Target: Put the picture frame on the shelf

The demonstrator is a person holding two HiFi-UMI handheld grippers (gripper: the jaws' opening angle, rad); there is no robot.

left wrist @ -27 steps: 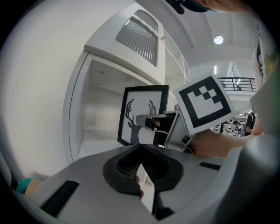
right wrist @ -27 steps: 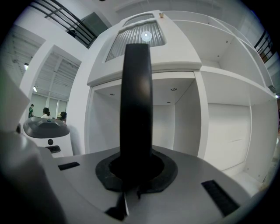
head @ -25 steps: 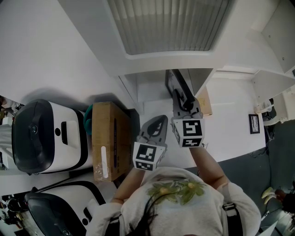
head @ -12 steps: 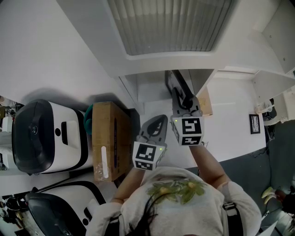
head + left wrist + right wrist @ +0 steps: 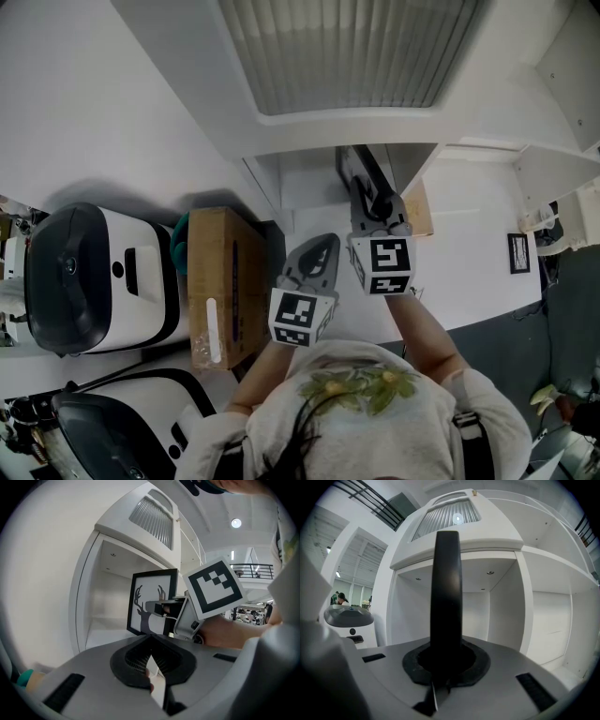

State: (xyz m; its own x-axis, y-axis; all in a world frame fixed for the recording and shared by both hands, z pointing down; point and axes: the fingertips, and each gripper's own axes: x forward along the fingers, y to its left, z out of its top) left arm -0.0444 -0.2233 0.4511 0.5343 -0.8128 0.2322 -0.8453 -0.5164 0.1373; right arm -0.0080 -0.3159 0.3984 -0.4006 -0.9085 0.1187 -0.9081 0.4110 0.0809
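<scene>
The picture frame [image 5: 359, 172] is black with a deer silhouette [image 5: 152, 603]. It stands upright at the mouth of the white shelf compartment [image 5: 302, 184]. My right gripper [image 5: 375, 212] is shut on its lower edge, and in the right gripper view the frame's black edge [image 5: 446, 592] rises straight up from the closed jaws of that gripper [image 5: 443, 671]. Behind it I see the compartment's back wall [image 5: 502, 616]. My left gripper [image 5: 321, 249] hangs just left of and below the right one, shut and holding nothing [image 5: 150, 644].
A brown cardboard box [image 5: 223, 286] stands left of the shelf, with a teal object [image 5: 178, 240] behind it. Two white-and-black machines [image 5: 94, 277] [image 5: 112, 433] fill the left side. A small dark framed item [image 5: 517, 251] is at the far right.
Almost nothing differs. The right gripper with the frame has crept a touch toward the shelf, and the left gripper has stayed where it was.
</scene>
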